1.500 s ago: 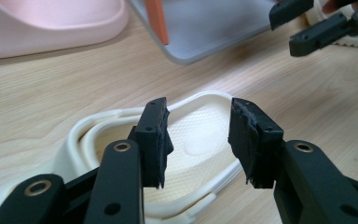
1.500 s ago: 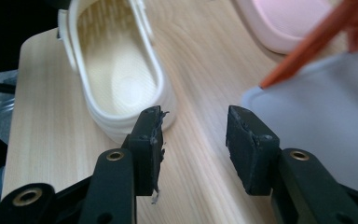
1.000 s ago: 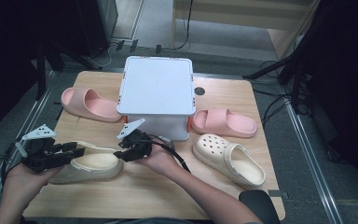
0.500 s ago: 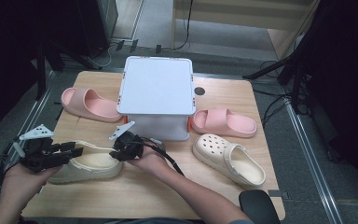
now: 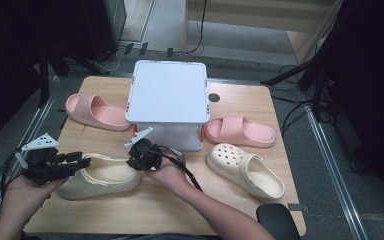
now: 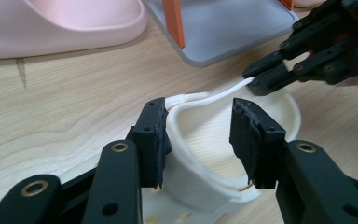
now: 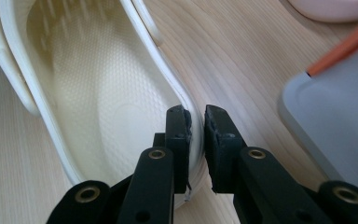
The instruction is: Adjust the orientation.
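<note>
High view: cream clog (image 5: pixel 100 176) lies at the near left of the table (image 5: pixel 240 200), just near of the grey box (image 5: pixel 167 102), with both grippers on it. Left gripper (image 5: pixel 77 163) straddles the toe-end upper; in the left gripper view its pads (image 6: pixel 156 140) sit either side of the upper band, and I can't tell whether they press or just bracket it. Right gripper (image 5: pixel 134 161) has just been closing, and in the right gripper view its jaws stand nearly together, pinching the clog's heel rim (image 7: pixel 186 116) and the thin heel strap (image 6: pixel 214 95) lying along it. Risks, as I judge them: the right bite is shallow, right at the rim's edge, so soft foam could squirm out once the clog is pulled or lifted. If the pinch has only the strap, the strap could swing on its pivot and the shoe sag or twist instead of following. If the left pads aren't really loaded, the toe end could slip and the clog would hang from the heel alone. The box's orange leg (image 7: pixel 340 46) and grey edge are just beside the right gripper, so a lift or swing to the far side could clip it. The second cream clog (image 5: pixel 245 170) and the pink slides (image 5: pixel 92 111) are well apart, so little collision worry there.
</note>
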Available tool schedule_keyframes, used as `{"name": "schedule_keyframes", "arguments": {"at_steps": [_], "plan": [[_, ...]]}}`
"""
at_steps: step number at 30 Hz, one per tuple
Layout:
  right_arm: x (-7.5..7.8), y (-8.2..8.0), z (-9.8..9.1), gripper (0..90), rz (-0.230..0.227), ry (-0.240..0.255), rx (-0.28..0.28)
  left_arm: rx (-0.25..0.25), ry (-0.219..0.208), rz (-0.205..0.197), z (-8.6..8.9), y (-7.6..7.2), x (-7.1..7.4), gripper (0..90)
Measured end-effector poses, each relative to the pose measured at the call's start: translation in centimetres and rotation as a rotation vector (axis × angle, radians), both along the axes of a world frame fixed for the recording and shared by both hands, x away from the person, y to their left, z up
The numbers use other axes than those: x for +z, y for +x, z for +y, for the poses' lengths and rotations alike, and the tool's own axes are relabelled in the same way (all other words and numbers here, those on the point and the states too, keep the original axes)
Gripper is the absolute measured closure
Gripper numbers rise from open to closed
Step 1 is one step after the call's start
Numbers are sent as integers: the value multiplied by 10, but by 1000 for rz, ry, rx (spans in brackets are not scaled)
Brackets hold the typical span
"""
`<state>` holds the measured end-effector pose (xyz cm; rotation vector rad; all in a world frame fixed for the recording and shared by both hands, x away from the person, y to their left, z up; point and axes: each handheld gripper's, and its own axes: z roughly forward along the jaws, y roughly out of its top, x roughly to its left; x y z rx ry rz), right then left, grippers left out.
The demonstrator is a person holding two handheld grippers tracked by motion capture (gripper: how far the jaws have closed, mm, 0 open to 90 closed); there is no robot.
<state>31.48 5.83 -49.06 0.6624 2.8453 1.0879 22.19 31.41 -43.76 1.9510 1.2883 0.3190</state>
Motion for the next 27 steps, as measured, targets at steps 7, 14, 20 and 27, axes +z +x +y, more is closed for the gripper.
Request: {"name": "schedule_keyframes", "arguments": {"at_steps": [7,14,20,27], "plan": [[7,-2,-34,823,26,18,-62,-26,-41,-28,-4,1,5,567],[15,-1,-66,826,41,28,-123,-51,-49,-47,-10,8,7,569],[19,-6,-96,827,26,26,-197,-96,-41,-46,-22,18,7,570],[12,-16,-125,818,11,25,-255,-147,-50,-17,-41,33,-5,583]]}}
